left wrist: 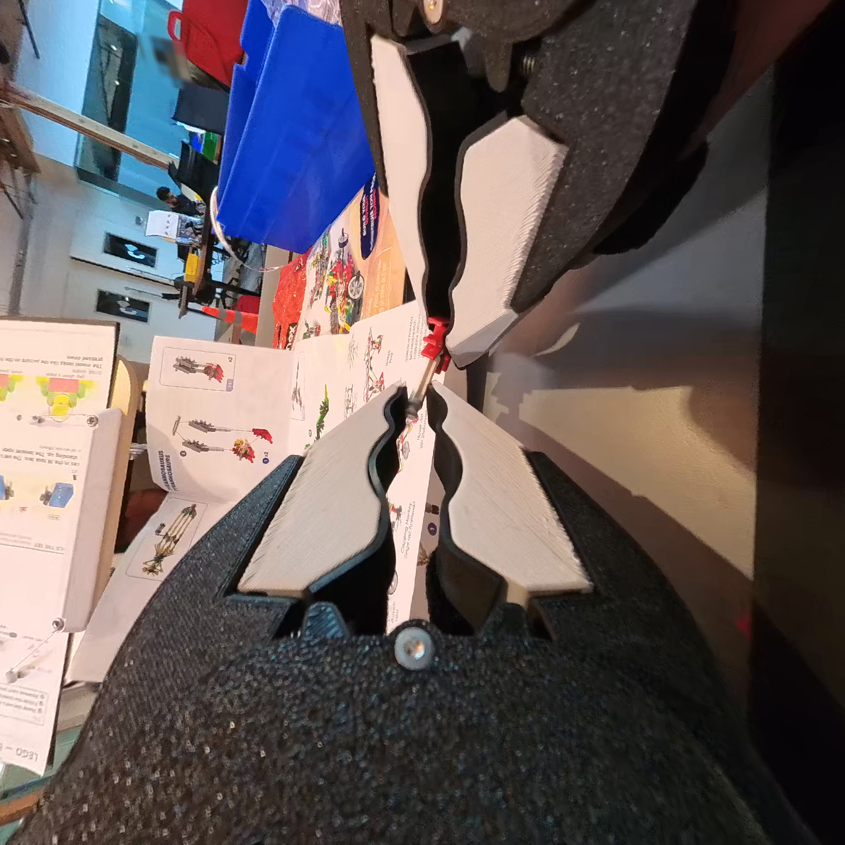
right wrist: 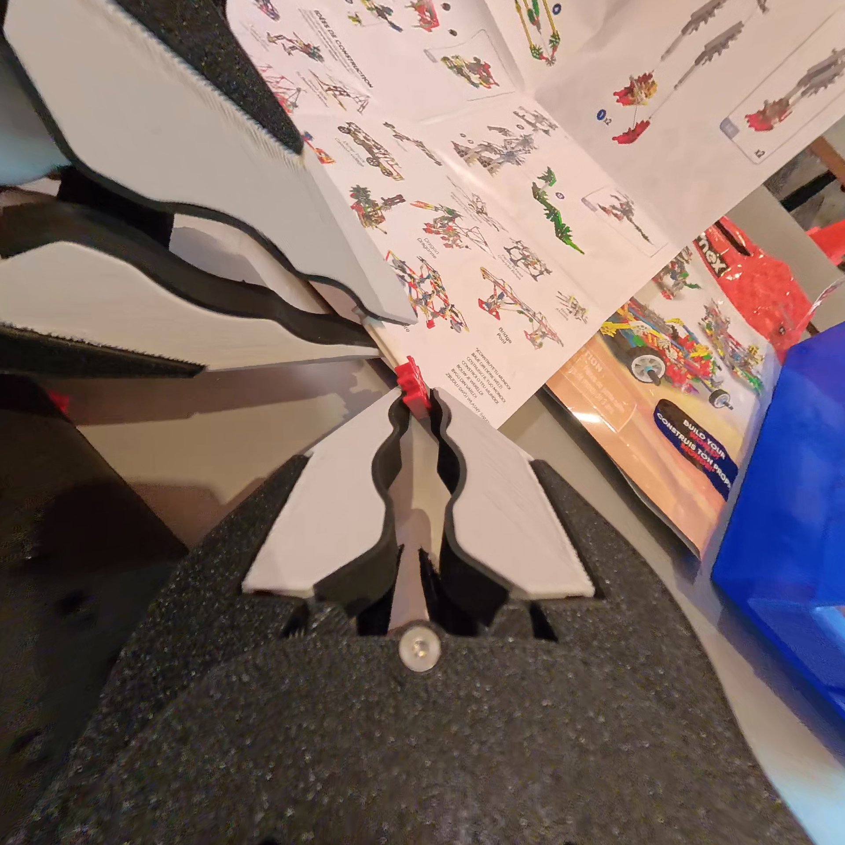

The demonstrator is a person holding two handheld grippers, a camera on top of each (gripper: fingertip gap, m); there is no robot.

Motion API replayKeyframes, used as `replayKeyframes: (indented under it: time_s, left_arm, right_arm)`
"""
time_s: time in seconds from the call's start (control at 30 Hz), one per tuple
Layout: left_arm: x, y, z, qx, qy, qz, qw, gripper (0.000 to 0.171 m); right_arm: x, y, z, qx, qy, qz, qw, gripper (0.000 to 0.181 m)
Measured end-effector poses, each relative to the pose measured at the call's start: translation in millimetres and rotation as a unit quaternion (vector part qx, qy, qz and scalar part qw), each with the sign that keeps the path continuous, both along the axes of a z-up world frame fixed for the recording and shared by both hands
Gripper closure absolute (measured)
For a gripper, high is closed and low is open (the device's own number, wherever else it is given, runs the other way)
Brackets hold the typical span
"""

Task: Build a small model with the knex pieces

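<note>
My left gripper (left wrist: 418, 395) is shut on the end of a thin grey rod (left wrist: 425, 377). The rod's other end sits in a small red connector (left wrist: 433, 344), and my right gripper (left wrist: 441, 331) grips that connector from above in this view. In the right wrist view, my right gripper (right wrist: 415, 404) is shut on the red connector (right wrist: 411, 382). The grey rod (right wrist: 383, 342) runs up-left from it into the tips of my left gripper (right wrist: 384, 330). The two grippers meet tip to tip just above the tabletop (right wrist: 256, 411).
An unfolded instruction sheet (right wrist: 503, 160) with model pictures lies behind the grippers and also shows in the left wrist view (left wrist: 219, 411). A printed toy box (right wrist: 640, 411), a blue bin (right wrist: 786, 503) and red plastic (right wrist: 754, 283) lie beside it. A dark block (right wrist: 68, 526) stands close by. Left and right tips are no more than a few centimetres apart.
</note>
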State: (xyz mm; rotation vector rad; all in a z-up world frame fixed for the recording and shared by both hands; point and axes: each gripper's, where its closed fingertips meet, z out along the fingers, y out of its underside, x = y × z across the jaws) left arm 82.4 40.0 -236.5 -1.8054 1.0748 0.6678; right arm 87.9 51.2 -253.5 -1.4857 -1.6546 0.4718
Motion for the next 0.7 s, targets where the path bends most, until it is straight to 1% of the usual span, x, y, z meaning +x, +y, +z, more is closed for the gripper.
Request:
replayKeyframes:
  time_s: [0.13, 0.33, 0.7]
  left_arm:
    - [0, 4, 2, 0.006, 0.007, 0.008, 1.000, 0.167]
    - [0, 5, 1, 0.008, 0.013, 0.017, 1.000, 0.167]
    - [2, 17, 3, 0.018, 0.015, 0.039, 0.999, 0.166]
  right_arm:
    - [0, 2, 0, -0.030, 0.005, -0.004, 1.000, 0.177]
    - [1, 3, -1, -0.044, 0.004, -0.007, 0.999, 0.176]
    - [3, 13, 1, -0.115, 0.020, -0.031, 0.993, 0.175]
